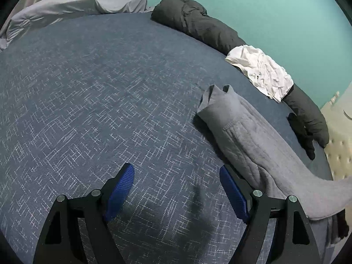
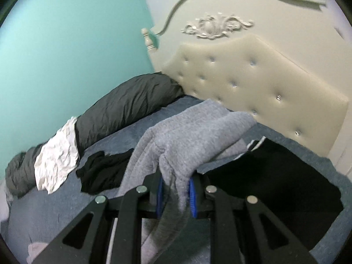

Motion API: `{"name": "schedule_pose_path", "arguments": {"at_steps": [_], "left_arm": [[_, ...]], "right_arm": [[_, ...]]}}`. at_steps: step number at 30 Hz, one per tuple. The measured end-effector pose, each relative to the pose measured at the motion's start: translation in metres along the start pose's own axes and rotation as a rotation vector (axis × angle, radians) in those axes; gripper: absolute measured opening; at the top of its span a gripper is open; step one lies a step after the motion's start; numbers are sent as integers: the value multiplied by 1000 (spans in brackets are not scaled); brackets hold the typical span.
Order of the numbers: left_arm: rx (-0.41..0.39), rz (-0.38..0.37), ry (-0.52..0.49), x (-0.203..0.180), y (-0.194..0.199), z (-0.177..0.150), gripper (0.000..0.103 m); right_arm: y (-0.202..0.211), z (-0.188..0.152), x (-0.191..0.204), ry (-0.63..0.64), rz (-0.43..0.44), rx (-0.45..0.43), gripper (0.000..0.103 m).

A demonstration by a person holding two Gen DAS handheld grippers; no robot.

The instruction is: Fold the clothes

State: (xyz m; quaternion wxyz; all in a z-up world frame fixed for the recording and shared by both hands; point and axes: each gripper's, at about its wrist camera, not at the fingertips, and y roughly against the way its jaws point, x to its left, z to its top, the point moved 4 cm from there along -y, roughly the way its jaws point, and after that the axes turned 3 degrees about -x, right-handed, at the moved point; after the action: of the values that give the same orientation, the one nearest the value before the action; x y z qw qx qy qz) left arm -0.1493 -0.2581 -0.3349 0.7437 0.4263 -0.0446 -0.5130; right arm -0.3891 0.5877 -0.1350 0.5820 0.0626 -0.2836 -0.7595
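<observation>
A grey fleece garment [image 1: 246,132] lies partly on the blue bed cover [image 1: 92,88], one end rising toward the lower right of the left wrist view. My left gripper [image 1: 176,171] hovers open over the bare cover just left of it, nothing between its blue pads. In the right wrist view my right gripper [image 2: 176,182] is shut on a bunched fold of the grey garment [image 2: 189,136], which drapes up and over the fingers, lifted above the bed. A black garment [image 2: 103,171] lies on the cover behind it.
A rolled dark grey duvet [image 1: 198,26] runs along the teal wall, with a crumpled white shirt [image 1: 261,70] on it. A cream tufted headboard [image 2: 253,83] stands at the bed's end. Another black cloth [image 2: 275,176] lies near the headboard. A pale grey sheet [image 1: 72,6] sits far left.
</observation>
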Motion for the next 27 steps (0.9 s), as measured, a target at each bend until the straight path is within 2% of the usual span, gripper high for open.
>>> {"name": "schedule_pose_path", "arguments": {"at_steps": [6,13,20,27], "left_arm": [[-10,11,-31,-1,5,-1,84],[-1,28,-51,3,5,2,87],[-15,21,-60,7,10,5,87],[-17,7,-40,17,14,9,91]], "right_arm": [[-4,-32,90,154,122,55,19],[8,-90,233,306,325,133,19],[23,-145,356,453,427,194,19],[40,-209,455,563,521,248,19]]}}
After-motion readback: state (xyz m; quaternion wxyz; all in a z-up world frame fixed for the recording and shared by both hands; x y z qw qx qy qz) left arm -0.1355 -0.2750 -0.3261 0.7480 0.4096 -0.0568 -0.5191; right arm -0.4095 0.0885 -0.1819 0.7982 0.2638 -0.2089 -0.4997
